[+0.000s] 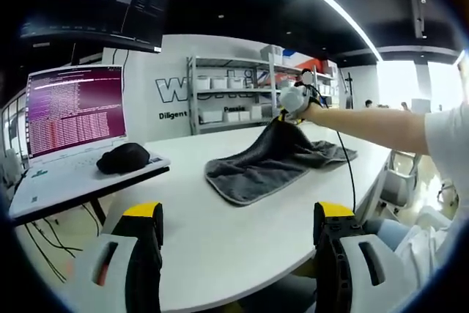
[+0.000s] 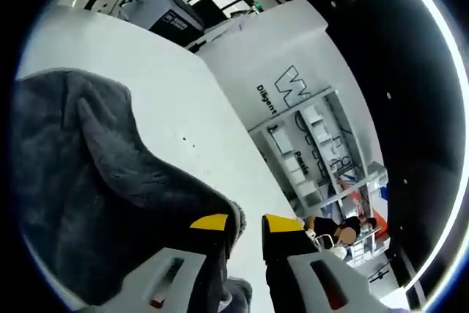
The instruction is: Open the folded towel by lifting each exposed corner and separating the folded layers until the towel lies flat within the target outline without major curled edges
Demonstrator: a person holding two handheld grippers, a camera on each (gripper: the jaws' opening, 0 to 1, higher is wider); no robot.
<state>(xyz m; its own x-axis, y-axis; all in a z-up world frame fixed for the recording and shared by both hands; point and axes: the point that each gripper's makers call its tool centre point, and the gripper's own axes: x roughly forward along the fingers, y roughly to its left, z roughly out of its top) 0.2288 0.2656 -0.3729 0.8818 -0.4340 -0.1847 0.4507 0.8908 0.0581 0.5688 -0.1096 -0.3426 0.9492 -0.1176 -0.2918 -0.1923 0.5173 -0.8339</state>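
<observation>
Pinching a corner of the grey towel [image 1: 275,163], the right gripper [image 2: 247,226] raises it off the white table [image 1: 220,240], apparently to peel folded layers apart. Jaws wide and empty, the left gripper [image 1: 238,218] waits nearby. Wall lettering [image 1: 179,116] reads "Diligent".

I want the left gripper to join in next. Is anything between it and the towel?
Nothing visible is. Bare white table lies between the open left gripper and the grey towel. The right gripper holds the towel's far corner up.
</observation>
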